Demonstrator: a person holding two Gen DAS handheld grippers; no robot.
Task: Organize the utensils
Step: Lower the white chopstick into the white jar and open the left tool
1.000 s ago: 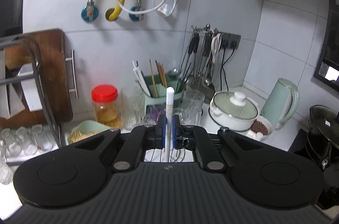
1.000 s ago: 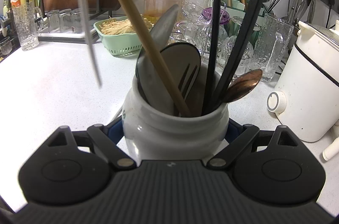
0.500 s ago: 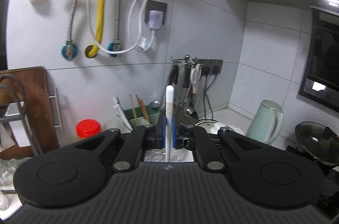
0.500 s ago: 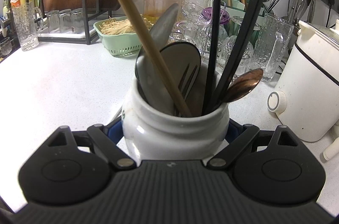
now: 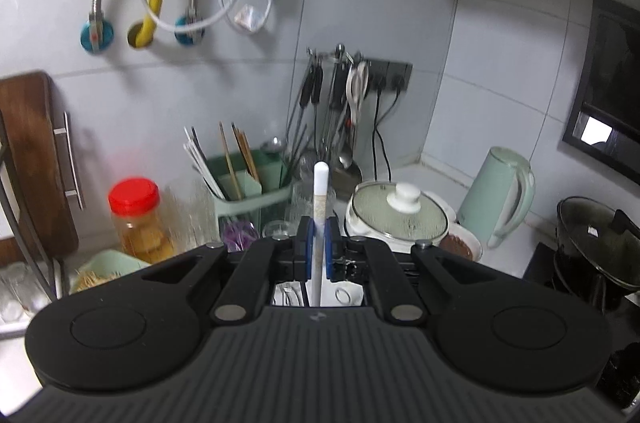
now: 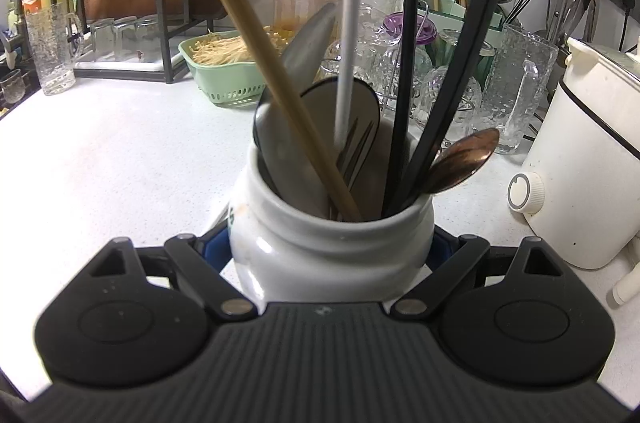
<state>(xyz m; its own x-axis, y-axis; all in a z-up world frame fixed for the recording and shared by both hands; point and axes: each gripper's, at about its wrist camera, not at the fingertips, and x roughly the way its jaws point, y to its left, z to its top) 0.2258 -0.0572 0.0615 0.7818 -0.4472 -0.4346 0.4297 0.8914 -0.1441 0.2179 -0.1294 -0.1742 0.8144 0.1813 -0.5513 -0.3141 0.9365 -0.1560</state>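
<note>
You clamped your right gripper [image 6: 332, 243] around the white jar [image 6: 332, 243] to steady it, while your left gripper [image 5: 318, 251] pinched the white utensil handle [image 5: 320, 199] upright between its fingers, its lower end over the jar's mouth.

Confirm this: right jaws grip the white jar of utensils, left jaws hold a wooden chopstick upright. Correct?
Not quite. In the left wrist view the left gripper holds a white-handled utensil, not a wooden chopstick. The right gripper does grip the white jar.
</note>
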